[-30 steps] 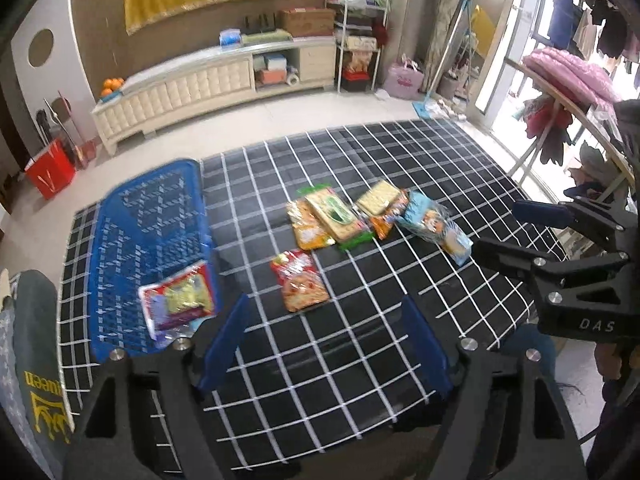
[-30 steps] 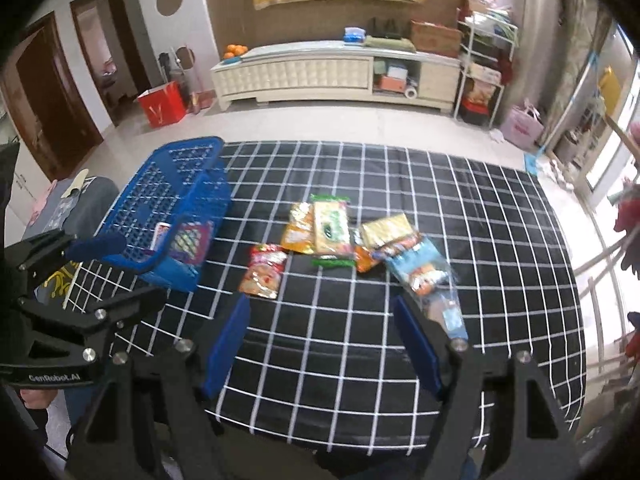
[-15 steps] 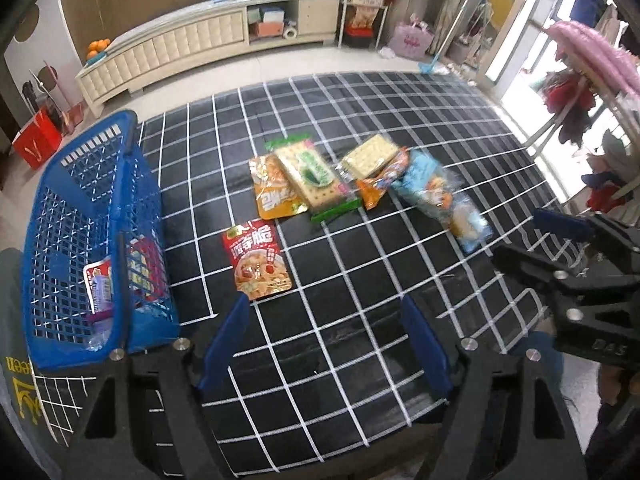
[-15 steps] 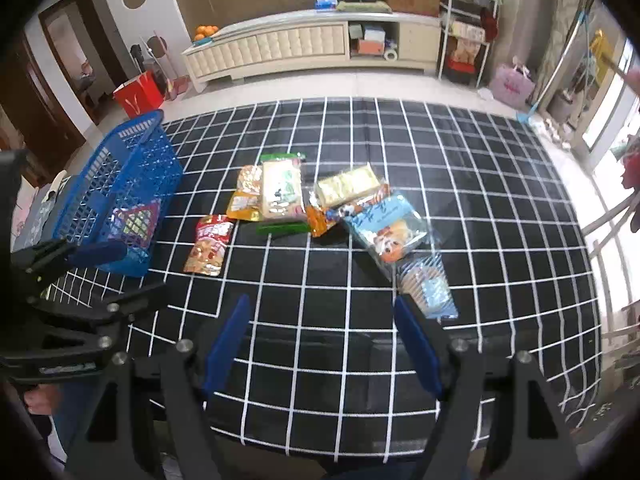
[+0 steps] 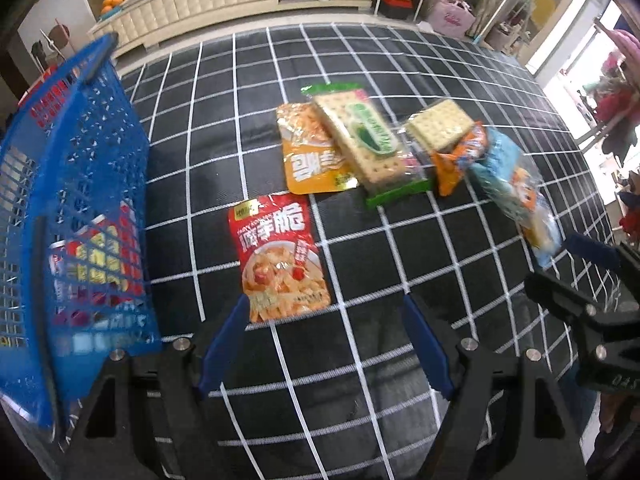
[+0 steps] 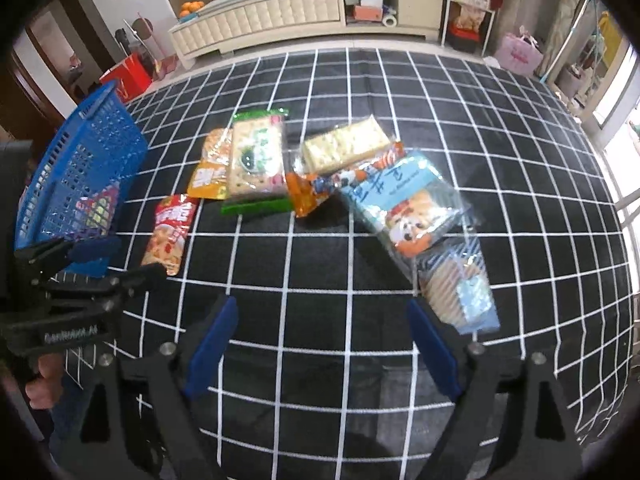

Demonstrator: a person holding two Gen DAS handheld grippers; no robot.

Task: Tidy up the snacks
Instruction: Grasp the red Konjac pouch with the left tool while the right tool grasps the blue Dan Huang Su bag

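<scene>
Left gripper (image 5: 324,320) angled down, jaws wide, glossy red pouch (image 5: 280,260) just ahead of its left finger. Right gripper (image 6: 322,320) likewise wide; clear flat cookie pack (image 6: 456,288) just beyond its right finger. Blue mesh basket (image 5: 88,168) lies left.

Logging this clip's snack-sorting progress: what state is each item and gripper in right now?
left gripper: open, empty, above the cloth near the red packet.
right gripper: open, empty.
blue basket: on the table's left, holding one packet.
red snack packet: flat on the cloth, alone.
orange packet: flat, partly under the green cracker pack.
green cracker pack: lying on the pile.
blue biscuit pack: flat, overlapping neighbours.
</scene>
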